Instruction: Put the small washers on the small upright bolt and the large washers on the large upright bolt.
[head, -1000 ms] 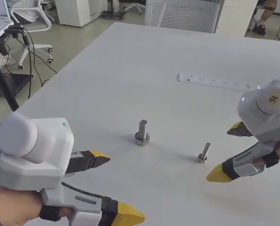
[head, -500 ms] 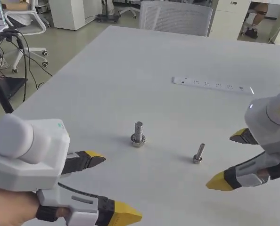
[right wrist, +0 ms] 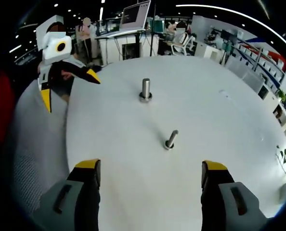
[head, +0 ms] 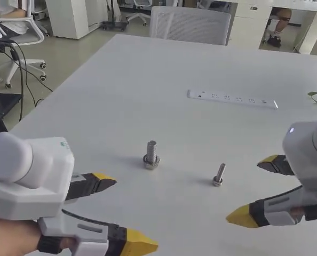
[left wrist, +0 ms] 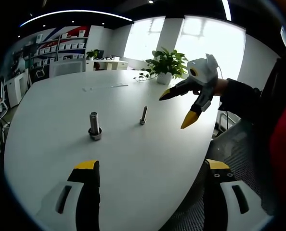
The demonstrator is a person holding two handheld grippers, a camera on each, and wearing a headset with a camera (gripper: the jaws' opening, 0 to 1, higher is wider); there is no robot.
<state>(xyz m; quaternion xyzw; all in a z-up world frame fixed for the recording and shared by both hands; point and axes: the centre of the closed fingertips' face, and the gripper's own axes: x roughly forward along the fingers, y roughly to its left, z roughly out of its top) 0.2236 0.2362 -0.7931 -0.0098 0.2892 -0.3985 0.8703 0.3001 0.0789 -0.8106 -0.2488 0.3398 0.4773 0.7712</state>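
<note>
Left gripper view: potted plant point(left wrist: 168, 62) beyond small bolt point(left wrist: 143, 115); left hand-held gripper point(left wrist: 151, 166), right hand-held gripper point(right wrist: 150, 165) both wide apart.

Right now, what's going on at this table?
A person holds a gripper in each hand over a white table, both open and holding nothing. The left gripper hovers near the large bolt, and the right gripper near the small bolt. Both bolts stand on the table, and the small one seems to lean slightly. Neither gripper touches a bolt.
</note>
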